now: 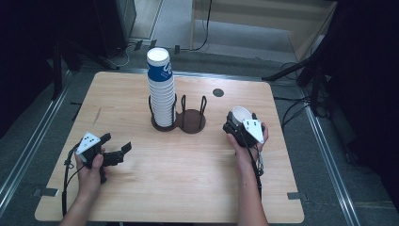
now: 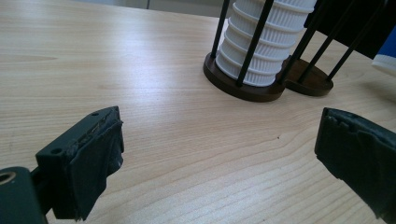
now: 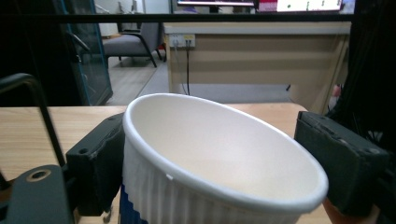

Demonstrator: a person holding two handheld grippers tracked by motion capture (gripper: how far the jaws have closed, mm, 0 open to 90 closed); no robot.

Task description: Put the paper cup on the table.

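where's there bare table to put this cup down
Bare wood lies between the left claw and right claw, in front of the cup holder. The table's far-left corner is also free. It is crowded around the cup stack.

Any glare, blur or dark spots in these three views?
High view: wooden table evenly lit, surroundings nearly black. Left gripper view: soft sheen on the wood, ribbed white paper-cup stack sharp, near black jaws slightly soft. Right gripper view: white paper cup in the right gripper close and slightly blurred, background room sharper.
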